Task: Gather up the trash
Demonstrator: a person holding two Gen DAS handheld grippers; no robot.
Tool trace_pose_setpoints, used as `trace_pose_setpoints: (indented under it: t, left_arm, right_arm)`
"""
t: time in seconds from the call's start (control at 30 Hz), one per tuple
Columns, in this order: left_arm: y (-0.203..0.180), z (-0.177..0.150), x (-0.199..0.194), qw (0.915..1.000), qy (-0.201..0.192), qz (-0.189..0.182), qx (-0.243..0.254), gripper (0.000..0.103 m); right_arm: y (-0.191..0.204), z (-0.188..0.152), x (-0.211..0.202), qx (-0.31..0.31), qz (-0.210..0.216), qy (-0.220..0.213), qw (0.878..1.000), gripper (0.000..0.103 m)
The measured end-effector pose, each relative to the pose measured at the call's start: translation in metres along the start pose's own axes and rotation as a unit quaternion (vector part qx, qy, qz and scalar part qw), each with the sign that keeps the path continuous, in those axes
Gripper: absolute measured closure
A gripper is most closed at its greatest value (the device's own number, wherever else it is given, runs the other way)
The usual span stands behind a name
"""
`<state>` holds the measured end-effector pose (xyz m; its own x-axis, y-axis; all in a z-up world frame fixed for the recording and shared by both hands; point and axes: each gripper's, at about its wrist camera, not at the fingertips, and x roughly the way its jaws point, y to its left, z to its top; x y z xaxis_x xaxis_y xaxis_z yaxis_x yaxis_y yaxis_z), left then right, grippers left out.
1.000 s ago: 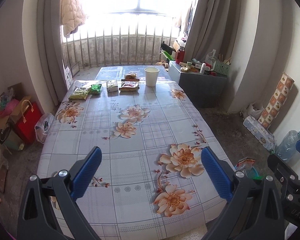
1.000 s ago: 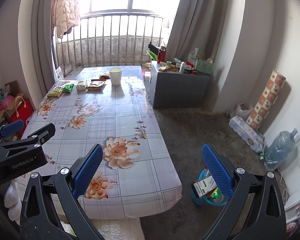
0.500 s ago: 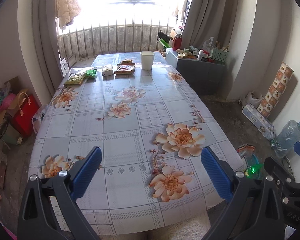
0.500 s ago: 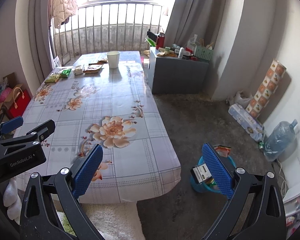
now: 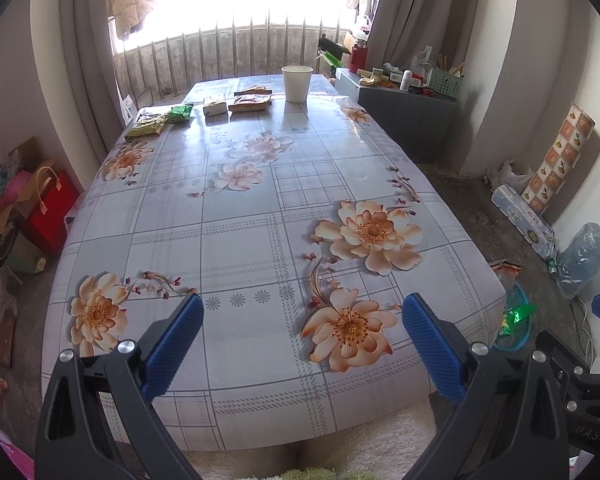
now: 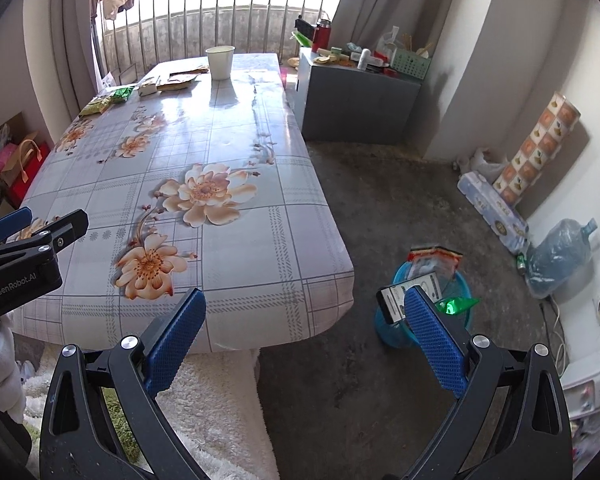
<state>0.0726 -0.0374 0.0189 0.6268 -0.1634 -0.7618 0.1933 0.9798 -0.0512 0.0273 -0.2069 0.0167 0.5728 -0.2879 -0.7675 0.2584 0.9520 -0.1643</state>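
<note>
Several snack wrappers lie at the far end of the floral table (image 5: 259, 240): a yellow-green packet (image 5: 147, 125), a green one (image 5: 181, 112), a white box (image 5: 215, 105) and an orange packet (image 5: 251, 102), beside a white paper cup (image 5: 296, 83). The same trash shows in the right wrist view, with the cup (image 6: 220, 62) and green packet (image 6: 121, 93). A blue bin (image 6: 424, 312) on the floor right of the table holds wrappers. My left gripper (image 5: 302, 344) is open and empty over the near table edge. My right gripper (image 6: 304, 340) is open and empty near the table's corner.
A grey cabinet (image 6: 356, 96) with clutter stands at the back right. A water jug (image 6: 560, 256), paper rolls (image 6: 496, 208) and a patterned roll (image 6: 536, 152) line the right wall. Red bags (image 5: 47, 208) sit left of the table. A white rug (image 6: 211, 404) lies below.
Both grippers have pulled back and risen from the table, so more of its near edge and the rug show. Both stay open and empty.
</note>
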Motion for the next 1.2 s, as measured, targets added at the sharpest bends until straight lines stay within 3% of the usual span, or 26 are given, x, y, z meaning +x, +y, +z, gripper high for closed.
trace_pose_setpoints:
  t: [0.57, 1.2]
  left_arm:
    - [-0.013, -0.006, 0.006, 0.9992, 0.028, -0.025, 0.015, 0.006]
    - [-0.019, -0.004, 0.001, 0.9988, 0.021, -0.036, 0.027, 0.006]
  right_arm:
    - [-0.015, -0.010, 0.001, 0.011, -0.010, 0.018, 1.000, 0.008]
    - [-0.013, -0.006, 0.001, 0.005, -0.010, 0.014, 1.000, 0.008]
